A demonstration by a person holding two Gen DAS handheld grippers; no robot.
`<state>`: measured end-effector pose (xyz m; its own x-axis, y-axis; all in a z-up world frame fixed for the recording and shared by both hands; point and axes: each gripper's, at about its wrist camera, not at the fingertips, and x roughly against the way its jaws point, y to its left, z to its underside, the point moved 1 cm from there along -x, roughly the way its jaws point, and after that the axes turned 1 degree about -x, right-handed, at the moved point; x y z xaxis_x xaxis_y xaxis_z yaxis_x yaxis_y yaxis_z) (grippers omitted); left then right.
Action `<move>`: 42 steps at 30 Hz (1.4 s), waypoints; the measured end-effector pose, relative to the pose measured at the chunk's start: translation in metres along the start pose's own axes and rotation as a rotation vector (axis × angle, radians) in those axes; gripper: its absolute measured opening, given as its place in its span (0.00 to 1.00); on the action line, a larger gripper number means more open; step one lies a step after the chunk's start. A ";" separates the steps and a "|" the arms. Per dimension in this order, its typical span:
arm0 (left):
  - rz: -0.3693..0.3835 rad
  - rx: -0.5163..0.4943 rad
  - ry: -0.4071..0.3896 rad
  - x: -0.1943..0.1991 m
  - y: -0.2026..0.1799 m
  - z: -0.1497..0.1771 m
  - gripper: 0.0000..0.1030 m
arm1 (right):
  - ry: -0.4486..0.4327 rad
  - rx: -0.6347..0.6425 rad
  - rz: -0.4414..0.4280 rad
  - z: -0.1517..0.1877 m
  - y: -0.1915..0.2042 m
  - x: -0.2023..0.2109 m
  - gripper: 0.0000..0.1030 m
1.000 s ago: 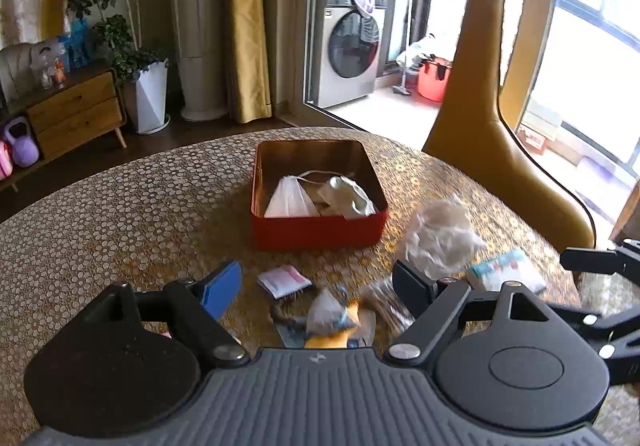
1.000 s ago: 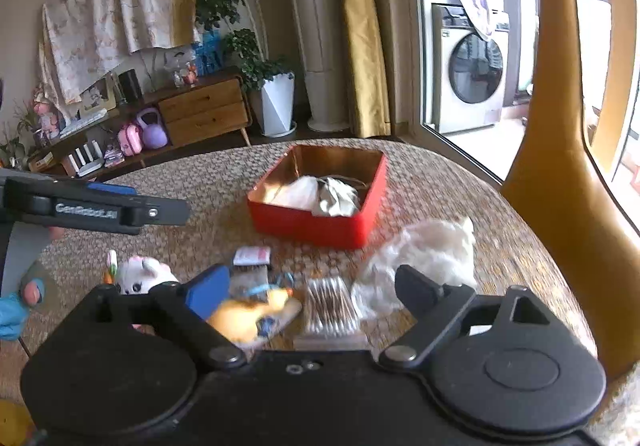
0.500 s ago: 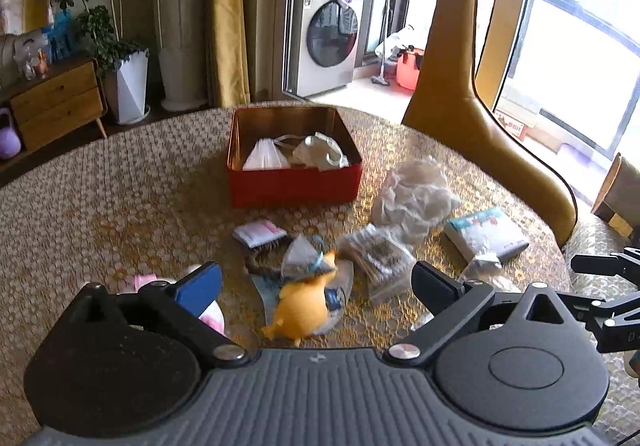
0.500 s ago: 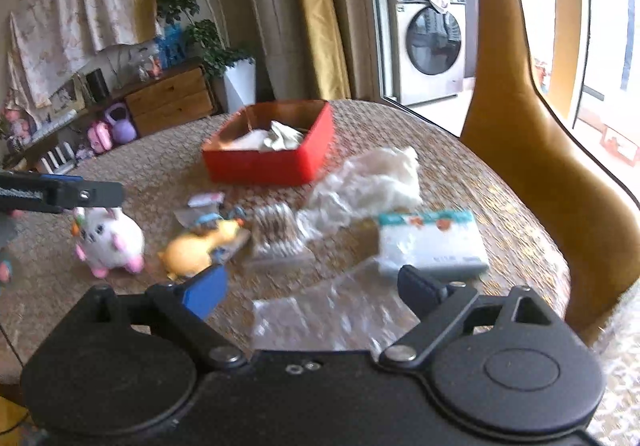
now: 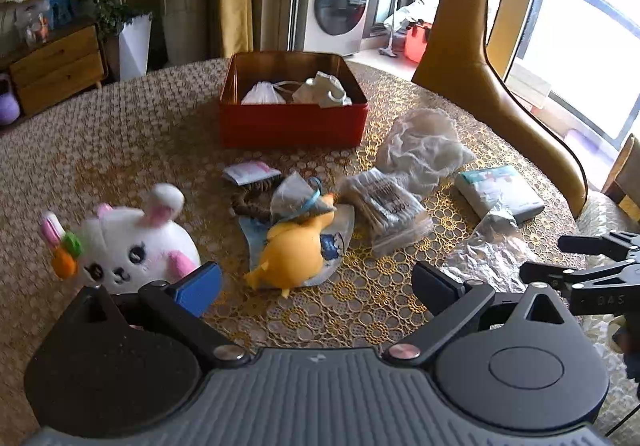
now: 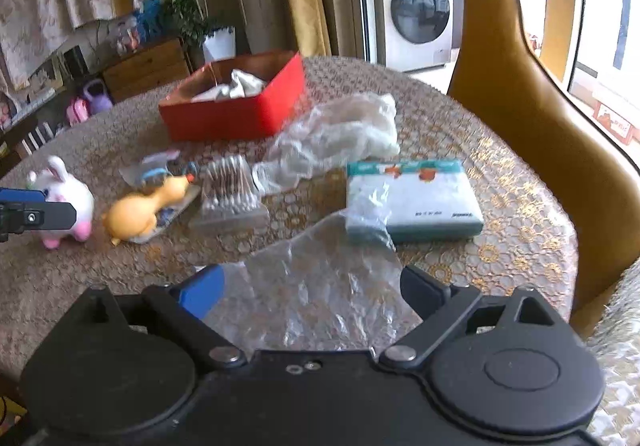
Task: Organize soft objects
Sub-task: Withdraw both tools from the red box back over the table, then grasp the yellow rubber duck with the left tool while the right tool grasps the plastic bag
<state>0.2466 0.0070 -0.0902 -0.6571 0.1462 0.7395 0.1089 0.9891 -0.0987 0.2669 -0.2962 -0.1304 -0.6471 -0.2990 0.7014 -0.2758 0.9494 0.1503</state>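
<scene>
A red tin box [image 5: 294, 124] [image 6: 236, 118] holding white cloth items stands at the table's far side. In front of it lie a white plush bunny [image 5: 128, 242] [image 6: 66, 194], a yellow soft duck [image 5: 290, 250] [image 6: 140, 212], a cotton-swab bag [image 5: 386, 206] [image 6: 230, 192], crumpled white plastic [image 5: 424, 148] [image 6: 340, 134], a tissue pack [image 5: 500, 192] [image 6: 412, 198] and a bubble-wrap sheet [image 5: 488, 254] [image 6: 320, 294]. My left gripper [image 5: 316, 284] is open and empty, above the table near the duck. My right gripper [image 6: 312, 290] is open over the bubble wrap.
A small pink-white packet [image 5: 250, 172] and a dark hair band [image 5: 250, 202] lie near the duck. A yellow chair [image 5: 480, 66] stands at the table's right edge. A wooden cabinet [image 5: 56, 66] and a washing machine [image 5: 336, 2] stand beyond the table.
Both grippers have pulled back from the red box toward the table's near side, so the bunny, the tissue pack and the bubble wrap have come into view. Both stay open and empty.
</scene>
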 end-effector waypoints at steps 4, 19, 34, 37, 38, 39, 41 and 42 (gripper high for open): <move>-0.010 0.020 0.005 -0.012 0.000 0.005 0.99 | 0.035 0.002 -0.010 0.001 -0.006 -0.019 0.93; -0.106 0.014 0.039 -0.066 0.001 0.014 0.99 | 0.068 0.068 0.001 0.001 -0.012 -0.059 0.97; -0.142 0.042 0.054 -0.087 0.007 0.013 0.71 | 0.066 0.225 -0.014 0.009 0.013 -0.058 0.91; -0.149 0.044 0.048 -0.085 0.008 0.013 0.58 | 0.051 0.232 -0.022 0.008 0.014 -0.056 0.73; -0.149 0.049 0.048 -0.085 0.008 0.013 0.56 | 0.046 0.229 -0.018 0.007 0.015 -0.055 0.65; -0.150 0.055 0.047 -0.084 0.010 0.013 0.53 | 0.043 0.226 -0.019 0.006 0.015 -0.054 0.62; -0.147 0.065 0.044 -0.083 0.012 0.012 0.51 | 0.033 0.227 -0.014 0.006 0.015 -0.052 0.38; -0.147 0.068 0.042 -0.082 0.012 0.012 0.48 | 0.029 0.224 -0.012 0.005 0.015 -0.052 0.31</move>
<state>0.2931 0.0075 -0.1602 -0.6300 0.0009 0.7766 -0.0375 0.9988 -0.0316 0.2926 -0.2672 -0.1683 -0.6228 -0.3040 0.7209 -0.4366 0.8996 0.0022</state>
